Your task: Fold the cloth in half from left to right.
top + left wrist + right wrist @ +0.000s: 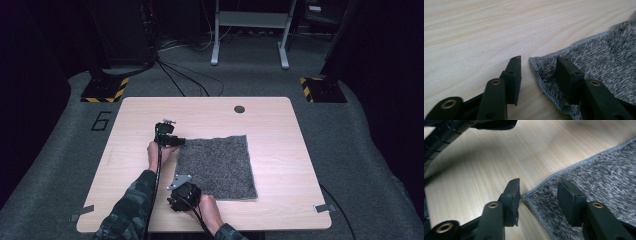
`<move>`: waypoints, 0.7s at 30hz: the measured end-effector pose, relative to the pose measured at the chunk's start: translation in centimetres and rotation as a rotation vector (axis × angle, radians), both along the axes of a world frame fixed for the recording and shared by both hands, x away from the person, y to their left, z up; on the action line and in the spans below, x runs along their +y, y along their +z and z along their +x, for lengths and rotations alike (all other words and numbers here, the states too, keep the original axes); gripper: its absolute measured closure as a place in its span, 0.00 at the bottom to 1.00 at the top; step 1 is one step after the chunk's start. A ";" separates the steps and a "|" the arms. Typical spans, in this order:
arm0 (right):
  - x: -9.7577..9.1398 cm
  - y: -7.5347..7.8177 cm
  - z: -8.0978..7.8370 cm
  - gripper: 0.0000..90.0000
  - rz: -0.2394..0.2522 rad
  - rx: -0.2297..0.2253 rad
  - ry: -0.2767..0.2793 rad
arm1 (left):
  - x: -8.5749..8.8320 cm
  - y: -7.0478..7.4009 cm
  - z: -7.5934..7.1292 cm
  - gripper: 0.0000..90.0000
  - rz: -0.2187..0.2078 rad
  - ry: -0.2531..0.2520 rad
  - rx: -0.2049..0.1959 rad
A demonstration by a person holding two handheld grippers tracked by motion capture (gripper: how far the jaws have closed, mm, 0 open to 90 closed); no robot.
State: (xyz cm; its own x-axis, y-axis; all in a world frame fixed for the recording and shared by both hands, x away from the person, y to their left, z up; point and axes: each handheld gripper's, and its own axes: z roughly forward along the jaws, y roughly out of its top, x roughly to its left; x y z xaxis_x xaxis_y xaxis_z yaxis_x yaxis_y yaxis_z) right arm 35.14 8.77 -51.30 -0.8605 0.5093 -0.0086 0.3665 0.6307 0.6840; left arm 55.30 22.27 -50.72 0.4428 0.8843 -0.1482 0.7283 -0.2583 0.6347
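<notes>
Two corners bracketed: left gripper point(537, 62) and right gripper point(539, 186) half-open astride cloth point(216, 161) on bench point(280, 125), unpinched. Soft, light, limp; grip stitched hem.

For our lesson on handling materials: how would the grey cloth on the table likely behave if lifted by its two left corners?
The grey cloth lies flat with a stitched hem and a knitted look, so it would probably hang limp and sag between the corners. It looks thin, so likely light. Its fuzzy surface should resist slipping, though a push might bunch it.
</notes>
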 end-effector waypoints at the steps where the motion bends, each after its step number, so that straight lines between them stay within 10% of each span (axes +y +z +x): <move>1: 0.1 -0.1 0.0 0.62 -0.002 0.009 -0.008 | -0.2 0.0 0.0 0.66 0.011 0.001 0.002; 21: 0.1 -0.2 -0.5 0.94 -0.018 -0.018 -0.023 | -0.3 -0.5 -0.4 0.97 0.012 0.022 -0.060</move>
